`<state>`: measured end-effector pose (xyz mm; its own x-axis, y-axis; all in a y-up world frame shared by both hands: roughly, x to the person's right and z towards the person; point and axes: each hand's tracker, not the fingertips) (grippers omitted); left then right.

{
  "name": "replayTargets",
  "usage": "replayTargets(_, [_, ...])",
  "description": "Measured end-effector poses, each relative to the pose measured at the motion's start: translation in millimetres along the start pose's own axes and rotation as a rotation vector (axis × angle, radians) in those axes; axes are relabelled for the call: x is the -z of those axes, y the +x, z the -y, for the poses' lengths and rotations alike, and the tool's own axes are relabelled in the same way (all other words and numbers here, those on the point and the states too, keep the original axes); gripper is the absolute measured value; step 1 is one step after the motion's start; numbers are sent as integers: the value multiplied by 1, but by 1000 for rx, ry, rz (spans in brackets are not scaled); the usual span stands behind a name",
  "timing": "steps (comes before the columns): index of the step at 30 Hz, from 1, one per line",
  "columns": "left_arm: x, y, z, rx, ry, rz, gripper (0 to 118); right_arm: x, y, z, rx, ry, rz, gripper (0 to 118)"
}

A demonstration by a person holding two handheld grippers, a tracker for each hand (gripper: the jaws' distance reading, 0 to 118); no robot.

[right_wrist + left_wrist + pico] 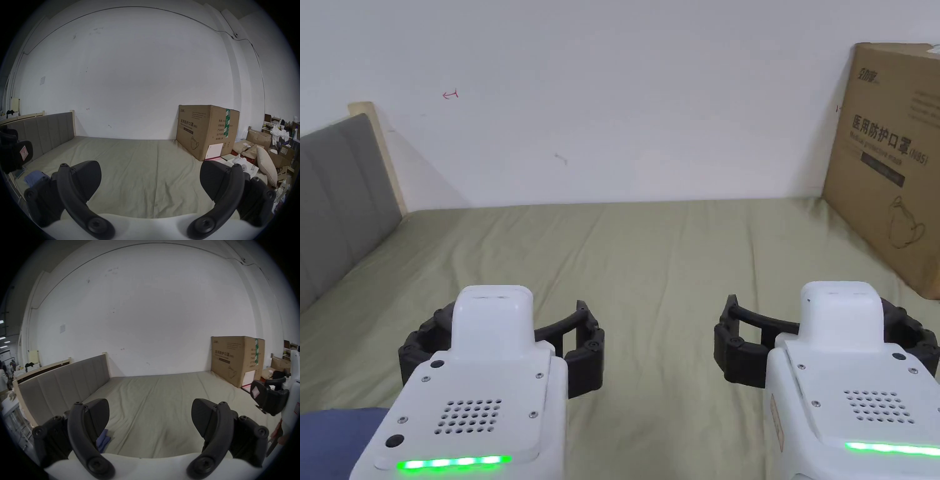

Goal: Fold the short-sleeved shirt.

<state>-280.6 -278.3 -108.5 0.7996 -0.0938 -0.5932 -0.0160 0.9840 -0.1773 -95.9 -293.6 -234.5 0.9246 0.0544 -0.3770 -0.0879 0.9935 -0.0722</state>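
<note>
Two grippers, left gripper (506,340) and right gripper (825,340), hover side by side over the bed's (650,262) near edge, jaws spread wide and empty. One blue shirt (103,440) lies bunched at the near left corner. One cardboard box (890,162) stands at the far right corner. Best next: reach left, pinch the shirt's shoulders, spread it flat mid-bed.

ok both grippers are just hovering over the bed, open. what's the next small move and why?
Probably swing the left gripper down and to its left toward the blue cloth at the near-left edge of the bed sheet. Both it and the right gripper are open and hold nothing, and that bunched blue fabric, likely the shirt, lies closest to the left one.
</note>
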Motion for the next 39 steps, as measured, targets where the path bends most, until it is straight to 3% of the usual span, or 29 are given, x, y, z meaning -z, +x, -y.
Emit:
replayTargets(11, [8, -9, -4, -41, -57, -7, 110, 6, 2, 6, 4, -25, 3, 118])
replayTargets(22, [17, -13, 0, -99, -96, 131, 111, 8, 2, 10, -6, -46, 4, 118])
replayTargets(39, [20, -4, 11, -22, -54, 63, 112, 13, 4, 14, -6, -69, 7, 118])
